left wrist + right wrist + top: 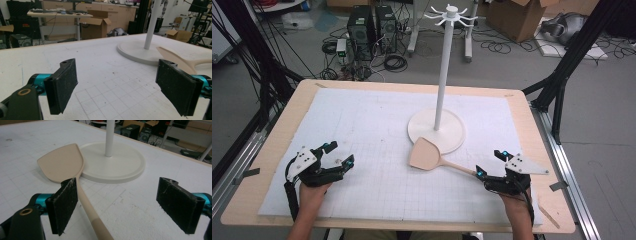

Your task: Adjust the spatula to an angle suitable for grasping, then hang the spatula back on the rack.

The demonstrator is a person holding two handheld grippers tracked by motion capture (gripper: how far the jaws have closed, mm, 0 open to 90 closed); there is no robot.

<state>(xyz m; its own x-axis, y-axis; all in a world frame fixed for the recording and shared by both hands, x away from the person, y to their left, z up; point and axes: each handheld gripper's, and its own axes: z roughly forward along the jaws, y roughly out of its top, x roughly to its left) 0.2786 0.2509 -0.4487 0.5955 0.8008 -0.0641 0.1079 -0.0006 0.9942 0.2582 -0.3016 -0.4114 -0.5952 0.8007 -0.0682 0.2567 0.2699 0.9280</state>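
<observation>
Overhead, stand's hooked top (452,14) visible; gripper views crop it.

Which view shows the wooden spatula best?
The high view: the whole spatula shows, blade by the stand's base, handle reaching the right hand-held gripper. The right gripper view shows blade and handle close up; the left gripper view, part of the blade.

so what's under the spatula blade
The spatula blade's far edge rests on the rim of the white stand base; the rest lies over the gridded white mat. The surface directly beneath the blade is covered.
</observation>
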